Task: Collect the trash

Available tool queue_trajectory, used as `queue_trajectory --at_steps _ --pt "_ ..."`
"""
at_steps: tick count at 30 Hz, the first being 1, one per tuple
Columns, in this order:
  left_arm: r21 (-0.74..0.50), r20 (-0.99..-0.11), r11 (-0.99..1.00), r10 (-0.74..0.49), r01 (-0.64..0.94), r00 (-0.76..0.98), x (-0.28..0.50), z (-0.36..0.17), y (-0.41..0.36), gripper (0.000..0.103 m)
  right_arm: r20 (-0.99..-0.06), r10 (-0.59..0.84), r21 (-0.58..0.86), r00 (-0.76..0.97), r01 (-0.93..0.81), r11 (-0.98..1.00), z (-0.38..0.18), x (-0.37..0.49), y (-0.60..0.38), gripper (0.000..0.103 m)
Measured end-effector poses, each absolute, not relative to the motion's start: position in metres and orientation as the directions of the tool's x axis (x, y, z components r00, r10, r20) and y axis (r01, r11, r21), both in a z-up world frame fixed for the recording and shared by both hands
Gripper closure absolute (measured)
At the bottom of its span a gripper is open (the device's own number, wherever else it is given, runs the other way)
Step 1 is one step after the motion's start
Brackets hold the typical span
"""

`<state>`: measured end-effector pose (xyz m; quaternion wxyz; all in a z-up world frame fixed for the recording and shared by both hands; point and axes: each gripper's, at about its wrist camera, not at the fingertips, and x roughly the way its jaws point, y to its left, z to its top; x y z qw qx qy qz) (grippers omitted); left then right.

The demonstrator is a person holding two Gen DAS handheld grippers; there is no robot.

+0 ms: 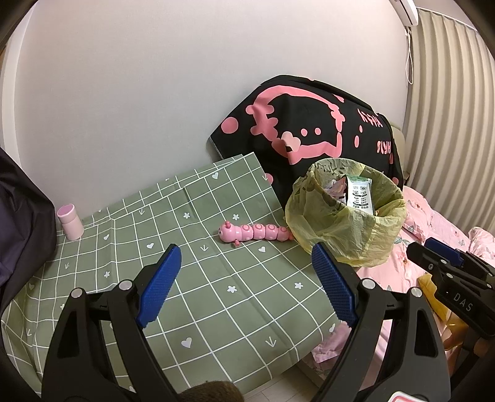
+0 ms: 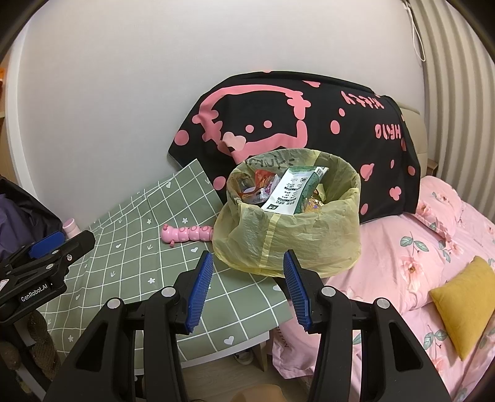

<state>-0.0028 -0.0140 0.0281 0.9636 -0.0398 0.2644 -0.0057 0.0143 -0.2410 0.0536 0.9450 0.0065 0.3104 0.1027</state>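
Trash (image 2: 287, 191) is sitting in the lined bin (image 2: 287, 238) just beyond both empty grippers, left (image 1: 247, 284) and right (image 2: 247, 290), jaws gaping wide.

Plain white wall (image 2: 108, 92) behind, ribbed pale curtain (image 1: 448, 108) at right, AC unit (image 1: 405, 9) up in the corner, table under green grid cloth (image 1: 191, 263) beside bed with pink floral bedding (image 2: 417, 263), light wood floor (image 2: 216, 377).
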Motion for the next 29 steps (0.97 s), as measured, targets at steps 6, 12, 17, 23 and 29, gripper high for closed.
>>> queue_trajectory --at_steps 6,12,17,23,29 --pt "-0.093 -0.516 0.995 -0.025 -0.027 0.856 -0.004 0.028 -0.013 0.021 -0.585 0.197 0.075 0.787 -0.19 0.979 0.054 0.014 -0.242 0.058" --pt "-0.099 -0.52 0.995 -0.029 -0.026 0.854 -0.003 0.027 -0.012 0.021 -0.584 0.197 0.075 0.787 -0.19 0.979 0.054 0.015 -0.242 0.058" --pt "-0.103 -0.527 0.994 -0.033 -0.026 0.849 -0.001 0.023 -0.009 0.022 -0.584 0.195 0.07 0.788 -0.191 0.979 0.054 0.016 -0.242 0.058" --pt "-0.11 -0.588 0.992 -0.012 -0.065 0.809 0.01 0.007 0.003 0.023 -0.592 0.198 0.06 0.781 -0.202 0.978 0.051 0.027 -0.237 0.058" --pt "-0.049 -0.671 0.947 0.203 -0.316 0.713 0.039 -0.022 0.087 0.023 -0.661 0.262 0.05 0.703 -0.307 0.95 0.027 0.064 -0.196 0.058"
